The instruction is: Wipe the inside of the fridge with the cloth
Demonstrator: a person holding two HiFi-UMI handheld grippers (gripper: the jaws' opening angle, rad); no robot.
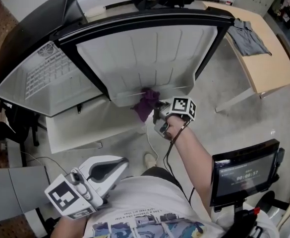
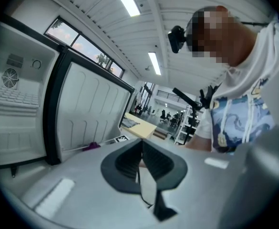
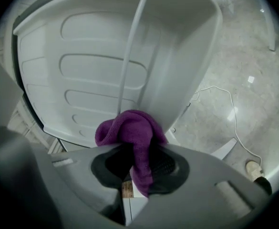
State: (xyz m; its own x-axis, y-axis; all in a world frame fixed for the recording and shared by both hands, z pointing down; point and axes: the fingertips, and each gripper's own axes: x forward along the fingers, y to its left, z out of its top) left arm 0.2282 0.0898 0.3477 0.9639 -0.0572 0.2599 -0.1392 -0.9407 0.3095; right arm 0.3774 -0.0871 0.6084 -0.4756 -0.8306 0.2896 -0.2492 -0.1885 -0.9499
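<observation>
Right gripper view, bunched purple cloth (image 3: 132, 132)

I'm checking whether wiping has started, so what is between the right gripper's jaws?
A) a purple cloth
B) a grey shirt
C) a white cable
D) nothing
A: the right gripper has its jaws shut on the purple cloth, which is bunched up in front of the fridge's white inner panel.

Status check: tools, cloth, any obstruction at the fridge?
Right tool shut on purple cloth, at fridge door's inner panel. Left tool shut, empty, low by torso. Nothing blocking the cloth.
</observation>
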